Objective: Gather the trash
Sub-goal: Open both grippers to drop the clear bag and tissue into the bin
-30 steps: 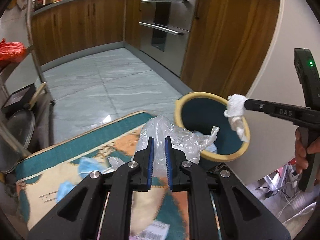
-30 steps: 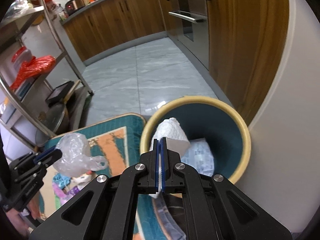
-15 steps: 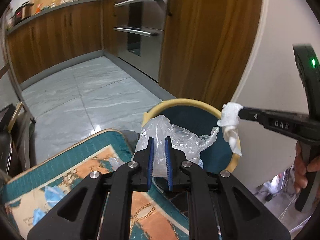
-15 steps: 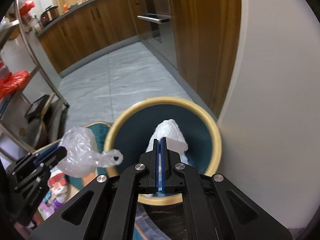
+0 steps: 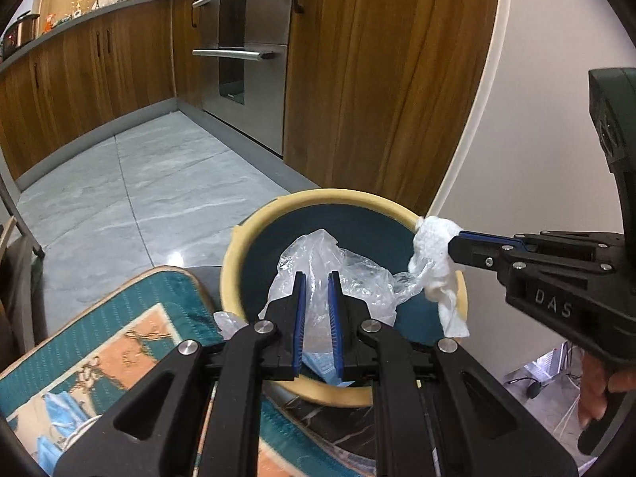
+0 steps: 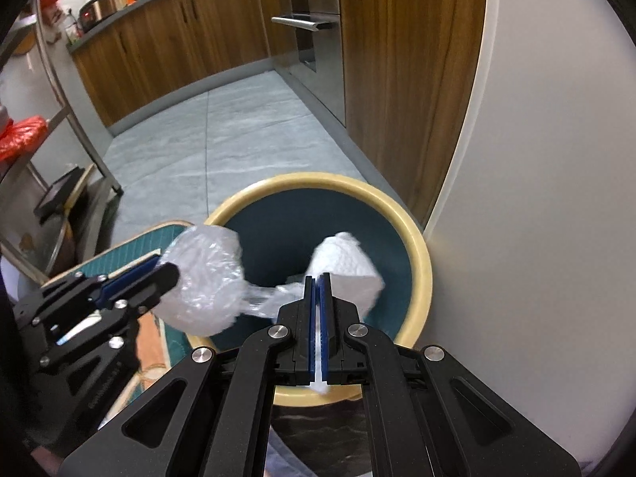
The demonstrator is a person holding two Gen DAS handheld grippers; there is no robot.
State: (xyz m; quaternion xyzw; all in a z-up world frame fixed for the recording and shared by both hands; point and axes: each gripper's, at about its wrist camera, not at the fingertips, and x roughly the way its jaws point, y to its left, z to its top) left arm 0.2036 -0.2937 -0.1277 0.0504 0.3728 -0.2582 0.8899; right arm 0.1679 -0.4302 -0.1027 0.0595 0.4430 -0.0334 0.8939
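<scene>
A crumpled clear plastic bag (image 5: pixel 349 274) hangs over the open mouth of the yellow-rimmed bin (image 5: pixel 238 254), pinched in the jaws of the left gripper (image 5: pixel 317 278); a white paper towel (image 6: pixel 349 262) hangs over the same bin, clamped in the nearly closed jaws of the right gripper (image 6: pixel 318 278); a patterned teal rug (image 5: pixel 119 334) lies beside the bin on the grey tile floor (image 5: pixel 159 183).

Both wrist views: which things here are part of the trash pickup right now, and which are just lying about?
In play:
- clear plastic bag, clamped in the left gripper
- white paper towel, clamped in the right gripper
- yellow-rimmed bin, under both

Just lying about:
- patterned rug
- blue face mask on the rug
- red bag on the metal rack
- oven
</scene>
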